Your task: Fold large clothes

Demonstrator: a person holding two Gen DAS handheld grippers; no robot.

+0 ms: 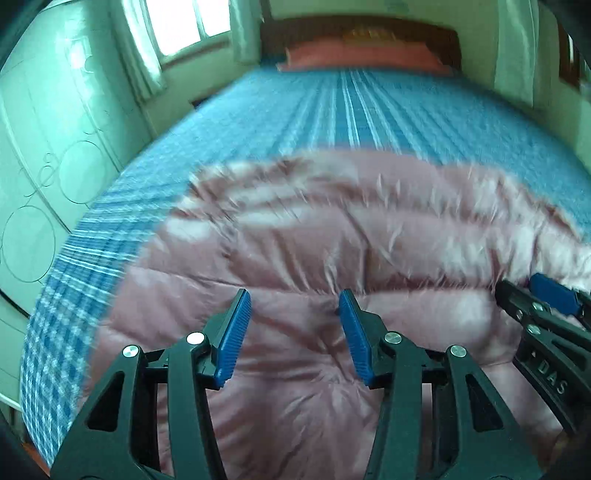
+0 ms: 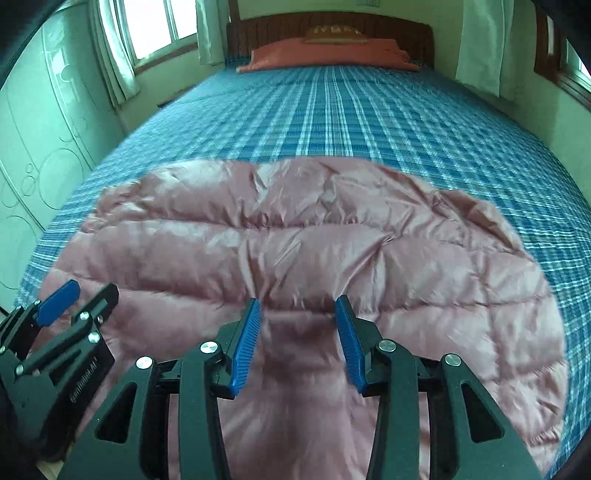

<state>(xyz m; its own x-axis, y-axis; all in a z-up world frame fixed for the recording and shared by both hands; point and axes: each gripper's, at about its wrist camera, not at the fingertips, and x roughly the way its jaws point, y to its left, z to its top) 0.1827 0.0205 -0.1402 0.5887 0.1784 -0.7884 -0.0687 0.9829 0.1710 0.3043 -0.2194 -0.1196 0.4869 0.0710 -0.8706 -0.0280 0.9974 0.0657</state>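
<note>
A pink quilted puffer jacket [image 1: 332,258] [image 2: 295,240] lies spread flat across the near end of the bed. My left gripper [image 1: 294,295] hangs just above its near part, jaws apart; the blue pads [image 1: 236,332] show only jacket fabric behind them and do not press on it. My right gripper [image 2: 298,300] is held the same way over the jacket, with a darker ridge of fabric in the gap between its pads [image 2: 245,343]. The two grippers are side by side: the right gripper [image 1: 535,295] shows at the left wrist view's right edge, the left gripper [image 2: 79,299] at the right wrist view's lower left.
The bed is covered by a blue plaid sheet [image 2: 351,110] with an orange-red pillow [image 2: 325,55] against a dark wooden headboard [image 2: 332,26]. A pale wardrobe [image 2: 44,147] stands along the left. Curtained windows [image 2: 155,26] are at the back left and right.
</note>
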